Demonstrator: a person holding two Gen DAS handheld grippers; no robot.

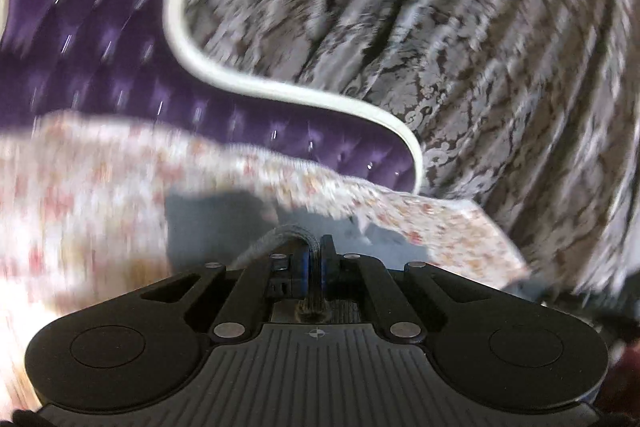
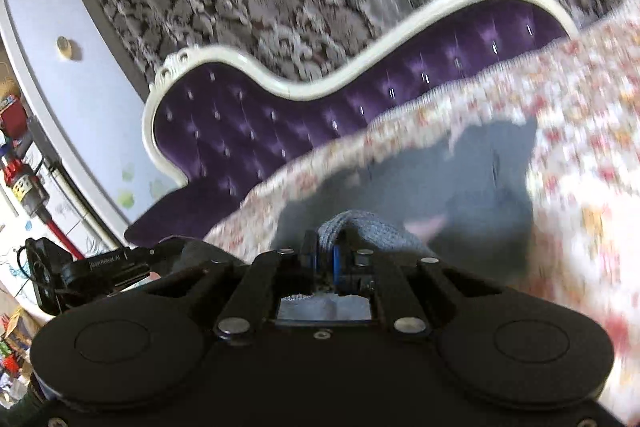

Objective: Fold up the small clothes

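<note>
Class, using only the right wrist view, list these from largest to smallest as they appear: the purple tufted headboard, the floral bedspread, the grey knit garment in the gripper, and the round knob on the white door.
1. Floral bedspread and purple tufted headboard: similar, unsure.
2. Grey knit garment.
3. Round knob.

A grey knitted garment (image 1: 280,233), blurred, hangs lifted in front of the purple tufted headboard (image 1: 100,39). One ribbed edge is pinched in the left tongs (image 1: 316,251), another (image 2: 360,223) in the right tongs (image 2: 325,255); its shape cannot be made out.
</note>
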